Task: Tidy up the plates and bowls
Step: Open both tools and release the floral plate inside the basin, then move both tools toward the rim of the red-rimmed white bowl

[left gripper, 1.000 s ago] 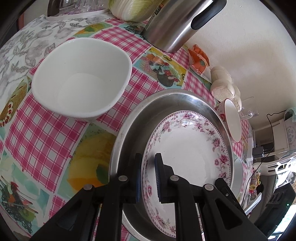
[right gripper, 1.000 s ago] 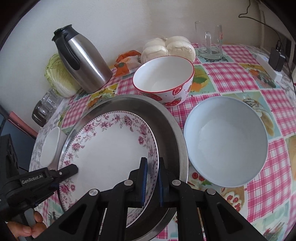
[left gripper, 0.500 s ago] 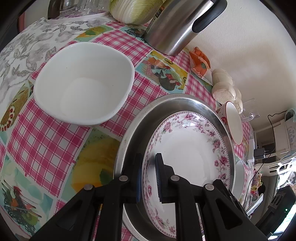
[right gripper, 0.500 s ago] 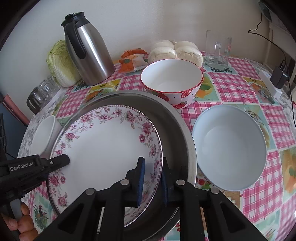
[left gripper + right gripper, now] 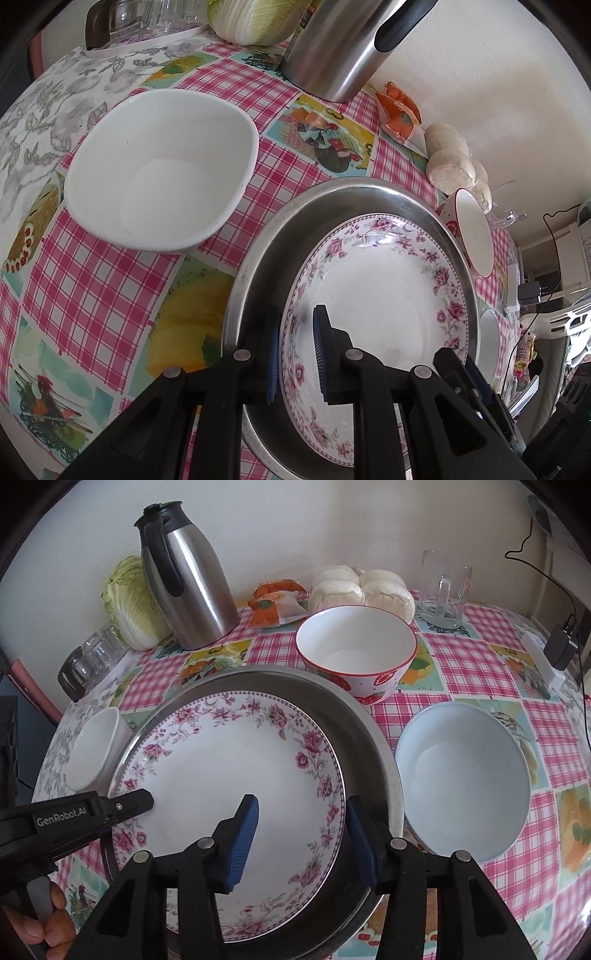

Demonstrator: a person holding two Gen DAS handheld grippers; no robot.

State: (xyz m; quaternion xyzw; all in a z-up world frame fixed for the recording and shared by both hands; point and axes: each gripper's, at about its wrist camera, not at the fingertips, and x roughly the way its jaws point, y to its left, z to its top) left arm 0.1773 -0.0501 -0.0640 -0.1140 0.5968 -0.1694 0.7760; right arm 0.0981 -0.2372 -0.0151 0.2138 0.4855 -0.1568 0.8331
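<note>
A pink-flowered plate point(image 5: 229, 768) lies inside a round steel pan point(image 5: 369, 731). My right gripper point(image 5: 301, 834) is at the plate's near right edge. Its jaws are opening wide, with the rim between them and neither pad pressing on it. My left gripper point(image 5: 295, 354) straddles the plate's point(image 5: 376, 306) opposite rim. Its jaws are opening slightly, and a gap shows beside the rim. A white square bowl point(image 5: 162, 173) sits left of the pan point(image 5: 258, 258). A strawberry-patterned bowl point(image 5: 354, 646) and a pale blue bowl point(image 5: 461, 779) stand to its right.
A steel thermos jug point(image 5: 188, 590), a cabbage point(image 5: 129, 605), an orange packet point(image 5: 277, 605), bagged buns point(image 5: 362, 587) and a glass mug point(image 5: 443, 590) line the wall. Glasses on a tray point(image 5: 88, 661) stand at the left edge. A person's hand point(image 5: 48, 926) holds the left gripper's handle.
The right jaws went from shut on the plate's rim to wide apart. The left jaws parted a little. The plate stays in the pan.
</note>
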